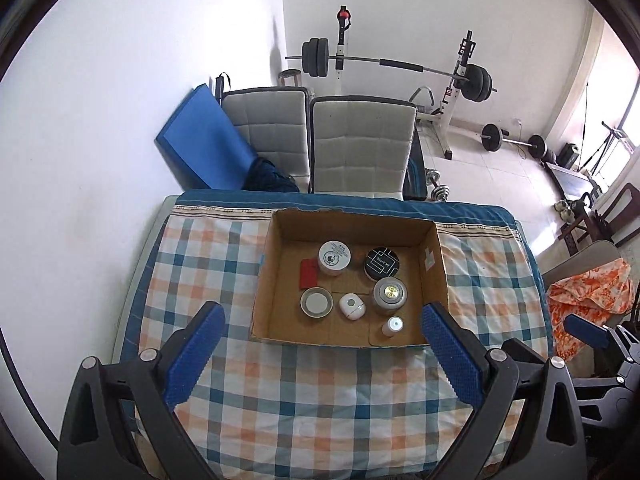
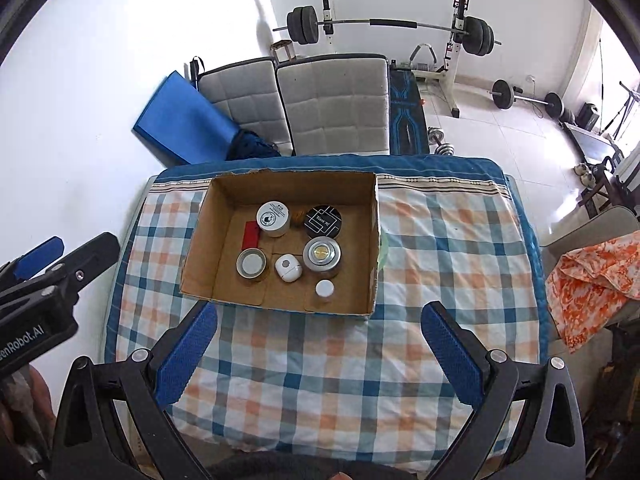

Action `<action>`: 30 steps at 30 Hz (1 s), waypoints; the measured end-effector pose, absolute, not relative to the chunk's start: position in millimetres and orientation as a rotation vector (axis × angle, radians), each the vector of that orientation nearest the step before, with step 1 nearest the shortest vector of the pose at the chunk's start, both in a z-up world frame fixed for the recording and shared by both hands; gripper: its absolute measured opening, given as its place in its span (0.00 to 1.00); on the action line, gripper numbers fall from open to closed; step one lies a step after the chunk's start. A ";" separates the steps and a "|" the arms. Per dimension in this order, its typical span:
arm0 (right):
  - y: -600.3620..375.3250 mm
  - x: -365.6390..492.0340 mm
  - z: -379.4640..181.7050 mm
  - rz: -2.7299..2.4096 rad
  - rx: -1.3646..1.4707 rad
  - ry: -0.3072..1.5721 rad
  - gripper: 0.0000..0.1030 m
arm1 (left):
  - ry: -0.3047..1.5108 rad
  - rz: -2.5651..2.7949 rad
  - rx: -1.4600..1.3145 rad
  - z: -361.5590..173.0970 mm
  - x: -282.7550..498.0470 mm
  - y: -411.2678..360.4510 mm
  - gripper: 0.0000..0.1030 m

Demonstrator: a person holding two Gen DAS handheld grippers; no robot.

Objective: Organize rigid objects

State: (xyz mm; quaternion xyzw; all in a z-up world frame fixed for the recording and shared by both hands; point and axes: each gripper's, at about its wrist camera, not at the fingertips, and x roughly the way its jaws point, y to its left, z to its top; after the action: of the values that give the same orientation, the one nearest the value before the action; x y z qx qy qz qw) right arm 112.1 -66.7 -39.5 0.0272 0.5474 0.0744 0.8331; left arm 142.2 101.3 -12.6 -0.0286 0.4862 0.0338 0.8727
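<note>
A cardboard box [image 1: 434, 264] [image 2: 200, 240] sits on the checked tablecloth. Inside it stand a white jar [image 1: 334, 257] [image 2: 273, 218], a black round tin [image 1: 382, 264] [image 2: 323, 221], a silver tin [image 1: 390, 295] [image 2: 322, 255], a grey-lidded tin [image 1: 316, 301] [image 2: 251, 265], a white egg-shaped case [image 1: 351, 306] [image 2: 288, 267], a small white bottle [image 1: 393, 325] [image 2: 324, 290] and a red card [image 1: 308, 274] [image 2: 251, 235]. My left gripper [image 1: 322, 326] is open and empty, above the table before the box. My right gripper [image 2: 320, 324] is open and empty, also short of the box.
Two grey padded chairs [image 1: 360, 148] and a blue mat [image 1: 204, 140] stand behind the table. A barbell rack [image 1: 400, 66] is at the back. An orange patterned cloth [image 1: 588, 292] lies on a chair to the right. The wall is close on the left.
</note>
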 end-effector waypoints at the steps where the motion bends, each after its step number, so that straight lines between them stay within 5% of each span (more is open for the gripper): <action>1: -68.1 110.3 -37.6 0.154 0.059 1.157 1.00 | 1.007 0.076 -0.057 -9.1 138.8 101.8 0.98; 30: -87.0 97.2 18.2 0.066 0.055 1.042 1.00 | 0.951 0.061 -0.041 17.3 116.4 88.6 0.98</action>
State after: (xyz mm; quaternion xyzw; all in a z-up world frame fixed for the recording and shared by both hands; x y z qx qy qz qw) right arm 97.2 -87.0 18.2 0.0263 0.4977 0.0315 0.8664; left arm 116.4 88.6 17.3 -0.0195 0.4576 0.0296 0.8884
